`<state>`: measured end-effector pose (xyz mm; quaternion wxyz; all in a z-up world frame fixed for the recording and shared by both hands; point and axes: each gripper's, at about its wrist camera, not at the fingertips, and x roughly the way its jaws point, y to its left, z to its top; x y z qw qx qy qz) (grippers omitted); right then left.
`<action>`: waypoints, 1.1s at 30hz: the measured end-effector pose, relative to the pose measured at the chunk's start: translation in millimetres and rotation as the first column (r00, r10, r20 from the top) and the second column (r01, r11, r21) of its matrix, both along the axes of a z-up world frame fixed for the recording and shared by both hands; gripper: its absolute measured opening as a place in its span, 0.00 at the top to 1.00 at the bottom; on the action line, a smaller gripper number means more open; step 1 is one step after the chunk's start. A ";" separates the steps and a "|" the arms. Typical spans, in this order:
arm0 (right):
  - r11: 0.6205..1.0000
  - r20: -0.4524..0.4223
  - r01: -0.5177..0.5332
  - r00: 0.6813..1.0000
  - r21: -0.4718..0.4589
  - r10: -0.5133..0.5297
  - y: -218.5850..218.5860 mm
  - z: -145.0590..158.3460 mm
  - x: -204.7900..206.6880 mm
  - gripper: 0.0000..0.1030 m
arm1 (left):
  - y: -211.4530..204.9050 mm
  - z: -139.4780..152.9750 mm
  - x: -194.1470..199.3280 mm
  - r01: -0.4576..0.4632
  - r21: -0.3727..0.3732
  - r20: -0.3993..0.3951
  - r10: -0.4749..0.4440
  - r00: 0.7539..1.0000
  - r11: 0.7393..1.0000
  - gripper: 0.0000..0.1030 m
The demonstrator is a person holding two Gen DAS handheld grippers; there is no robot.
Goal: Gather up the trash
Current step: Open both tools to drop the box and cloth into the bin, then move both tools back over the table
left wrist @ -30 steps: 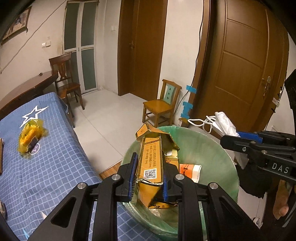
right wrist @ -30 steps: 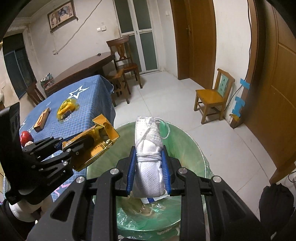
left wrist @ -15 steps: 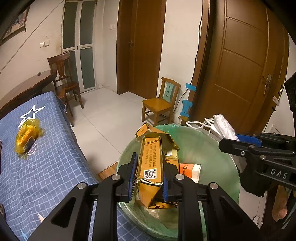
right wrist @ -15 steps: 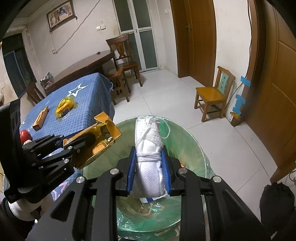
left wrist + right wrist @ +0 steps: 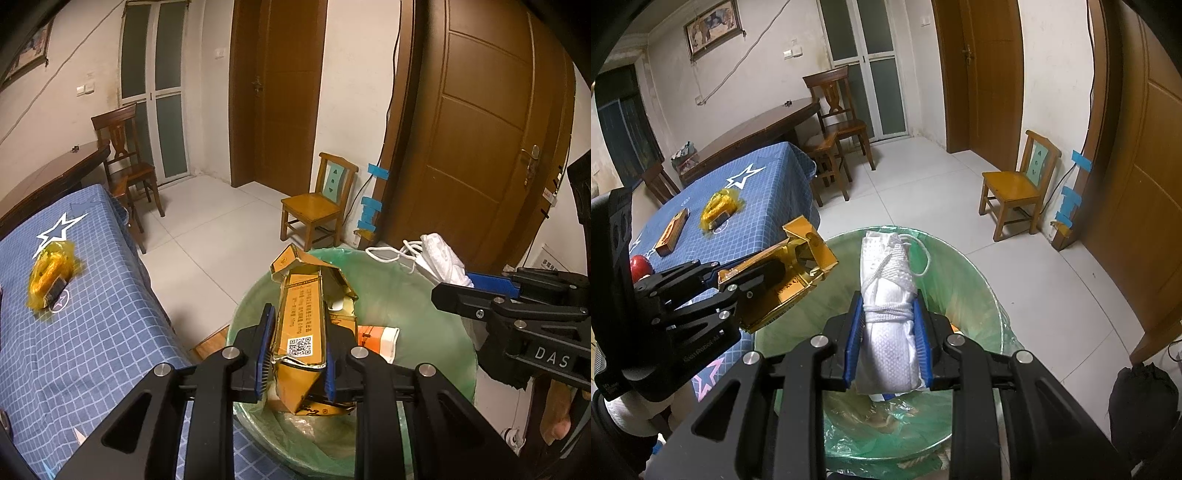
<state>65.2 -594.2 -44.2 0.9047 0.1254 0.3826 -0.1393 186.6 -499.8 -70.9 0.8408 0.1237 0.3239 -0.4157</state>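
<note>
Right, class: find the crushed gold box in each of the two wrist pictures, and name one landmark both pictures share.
Left wrist view: gold box at lower centre, clamped between the left tongs, over the green-lined bin.
Right wrist view: gold box at middle left, sticking out of the left tongs, beside the white bundle.
Shared landmark: the small wooden chair by the wall.

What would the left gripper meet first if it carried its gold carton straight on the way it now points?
Probably the green-lined trash bin: the left gripper, shut on the gold carton, points down into it, toward an orange-and-white wrapper inside. Depth is uncertain.
</note>
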 end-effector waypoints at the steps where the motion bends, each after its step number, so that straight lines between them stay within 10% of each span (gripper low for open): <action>1: 1.000 0.006 0.002 1.000 0.003 -0.002 -0.4 -0.3 -1.1 0.75 | -1.5 -0.8 -0.3 0.003 0.007 0.000 -0.003 1.000 1.000 0.71; 4: 1.000 0.026 0.012 1.000 0.022 -0.012 -3.8 0.1 -4.4 0.62 | -3.1 -4.8 1.3 0.002 0.033 -0.001 -0.002 1.000 0.999 0.37; 21: 1.000 0.080 0.013 0.997 -0.005 -0.012 12.2 20.5 -26.9 0.62 | 29.3 5.9 -9.9 -0.007 0.017 -0.014 0.007 1.000 1.000 0.36; 33: 0.975 0.166 -0.216 0.961 -0.048 0.221 119.7 27.7 -29.2 0.33 | 160.6 30.2 -39.1 -0.043 0.016 0.011 0.043 0.999 0.999 0.36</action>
